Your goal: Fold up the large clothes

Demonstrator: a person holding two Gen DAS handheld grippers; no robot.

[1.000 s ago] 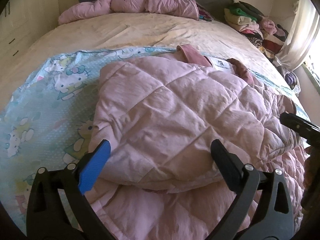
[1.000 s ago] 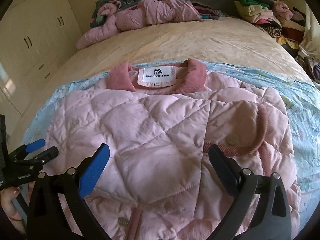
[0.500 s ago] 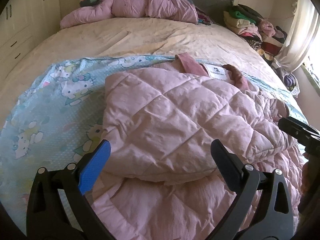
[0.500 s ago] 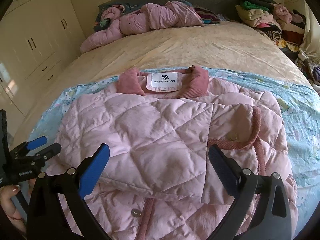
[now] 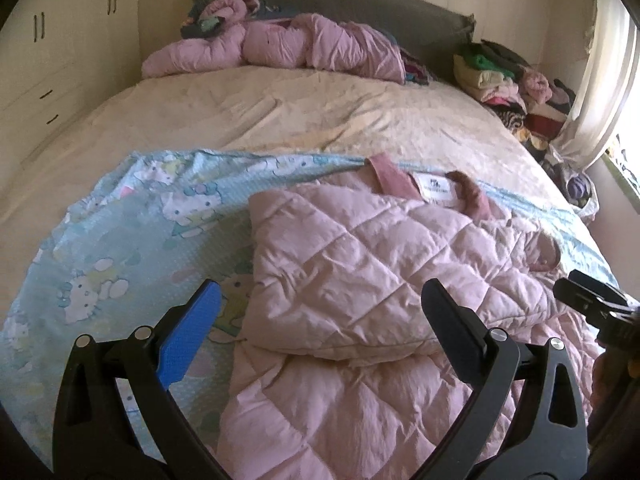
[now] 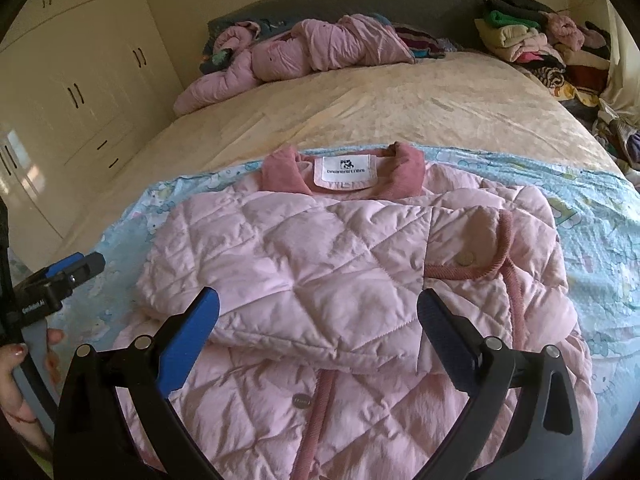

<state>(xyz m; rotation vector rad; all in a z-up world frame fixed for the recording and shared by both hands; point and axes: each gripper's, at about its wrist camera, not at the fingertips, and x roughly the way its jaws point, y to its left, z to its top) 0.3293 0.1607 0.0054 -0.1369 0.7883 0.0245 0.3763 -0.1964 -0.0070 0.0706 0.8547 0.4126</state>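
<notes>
A pink quilted jacket (image 6: 320, 280) lies on a light blue cartoon-print sheet (image 6: 600, 216) on the bed, collar and white label (image 6: 345, 168) away from me. Both sleeves are folded across its front. It also shows in the left wrist view (image 5: 360, 280). My left gripper (image 5: 320, 332) is open and empty, held above the jacket's left side. My right gripper (image 6: 318, 332) is open and empty above the jacket's middle. The left gripper also shows at the left edge of the right wrist view (image 6: 60, 276); the right one shows at the right edge of the left wrist view (image 5: 592, 300).
A crumpled pink padded garment (image 6: 304, 52) lies at the head of the beige bed (image 6: 400, 108). A pile of folded clothes (image 6: 532, 40) sits at the back right. White wardrobes (image 6: 72, 92) stand along the left. A curtain (image 5: 600, 80) hangs at the right.
Both grippers have pulled back and up from the jacket, so it looks smaller and farther. Both stayed open. The jacket has not moved.
</notes>
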